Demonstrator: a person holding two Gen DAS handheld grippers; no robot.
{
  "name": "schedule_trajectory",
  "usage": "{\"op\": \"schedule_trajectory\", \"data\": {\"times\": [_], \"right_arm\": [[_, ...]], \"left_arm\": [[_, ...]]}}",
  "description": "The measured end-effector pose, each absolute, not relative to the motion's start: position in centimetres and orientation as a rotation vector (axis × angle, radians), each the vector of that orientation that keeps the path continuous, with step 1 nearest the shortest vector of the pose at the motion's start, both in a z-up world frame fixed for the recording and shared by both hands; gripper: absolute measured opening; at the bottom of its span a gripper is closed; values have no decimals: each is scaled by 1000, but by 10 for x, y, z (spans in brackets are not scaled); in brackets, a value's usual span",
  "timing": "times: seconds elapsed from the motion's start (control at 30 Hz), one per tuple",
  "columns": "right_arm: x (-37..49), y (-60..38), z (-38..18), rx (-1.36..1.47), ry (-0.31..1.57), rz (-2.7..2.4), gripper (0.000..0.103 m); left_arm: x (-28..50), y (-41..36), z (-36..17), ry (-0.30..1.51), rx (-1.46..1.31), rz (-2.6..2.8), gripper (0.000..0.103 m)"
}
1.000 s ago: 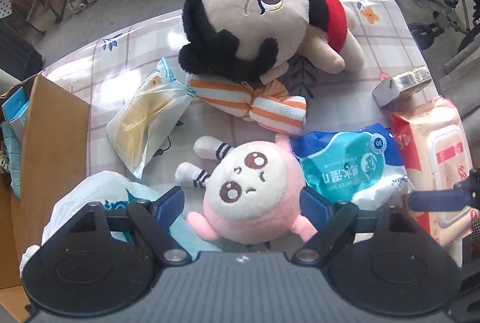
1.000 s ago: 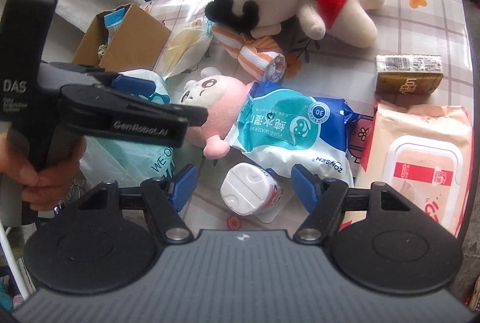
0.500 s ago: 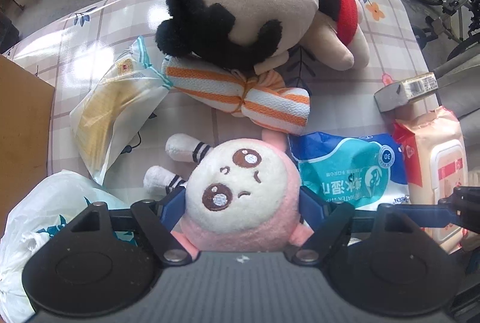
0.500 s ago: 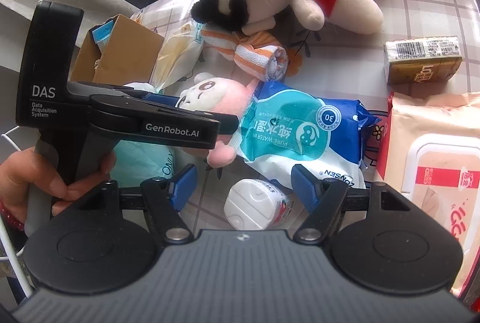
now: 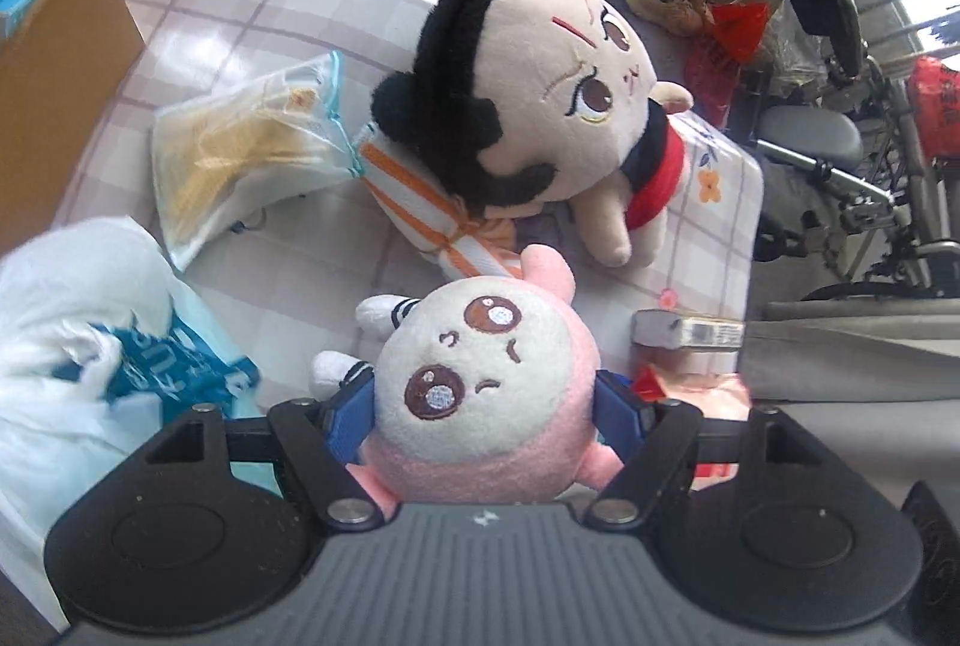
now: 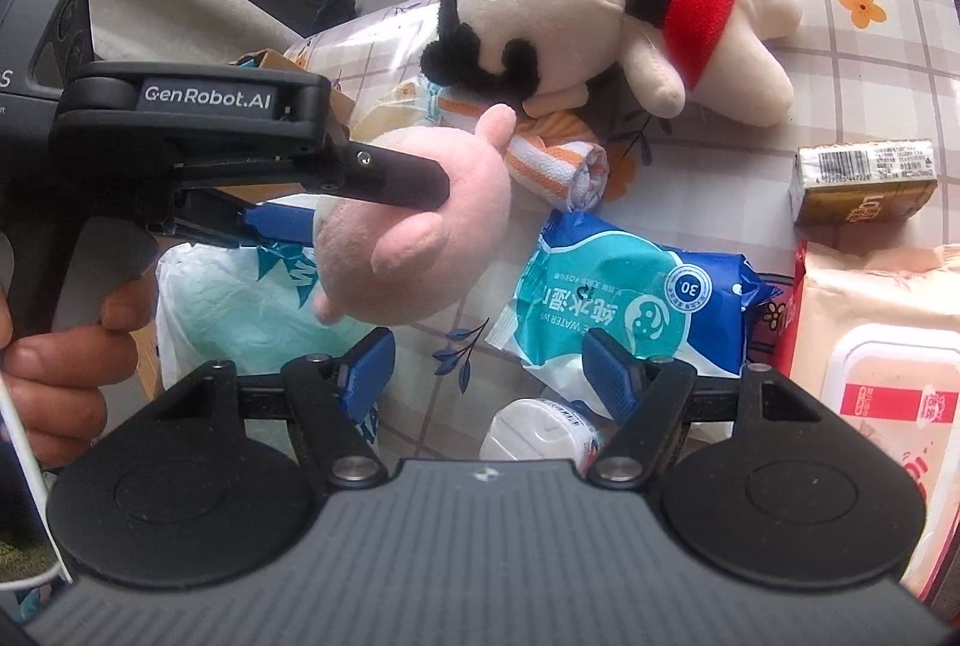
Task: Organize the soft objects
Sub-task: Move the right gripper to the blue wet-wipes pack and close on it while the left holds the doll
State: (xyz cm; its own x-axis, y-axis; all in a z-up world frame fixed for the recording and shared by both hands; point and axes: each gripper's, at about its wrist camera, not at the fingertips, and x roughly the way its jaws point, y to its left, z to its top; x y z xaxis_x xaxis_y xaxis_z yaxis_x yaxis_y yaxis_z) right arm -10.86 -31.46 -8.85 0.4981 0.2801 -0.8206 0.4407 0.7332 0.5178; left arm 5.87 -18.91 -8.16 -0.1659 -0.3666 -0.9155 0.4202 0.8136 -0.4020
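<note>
Left hand-held gripper (image 5: 483,412) pinching round, fuzzy pink plush (image 5: 480,394) between blue pads, right hand-held gripper (image 6: 489,370) hovering apart over crinkly wipes pack (image 6: 630,310), glossy checked surface (image 6: 870,94)

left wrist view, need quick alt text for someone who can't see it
The left gripper clamps a round pink plush toy with a white face between its blue pads. Beyond it on the checked tablecloth lie a large black-haired plush doll, a rolled orange-striped cloth and a cardboard box.
</note>
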Motion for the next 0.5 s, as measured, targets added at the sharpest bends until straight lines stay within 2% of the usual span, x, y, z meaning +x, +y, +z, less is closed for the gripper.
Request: {"op": "schedule_trajectory", "data": {"times": [0.27,0.5], "right_arm": [[-134,-333,-85,779,1063,-162,69],[-156,-352,-94,919,1031,-182,68]], "left_arm": [[40,-217,-109,1721,4,-693,80],[38,-223,-125,1795,-51,-666,82]]}}
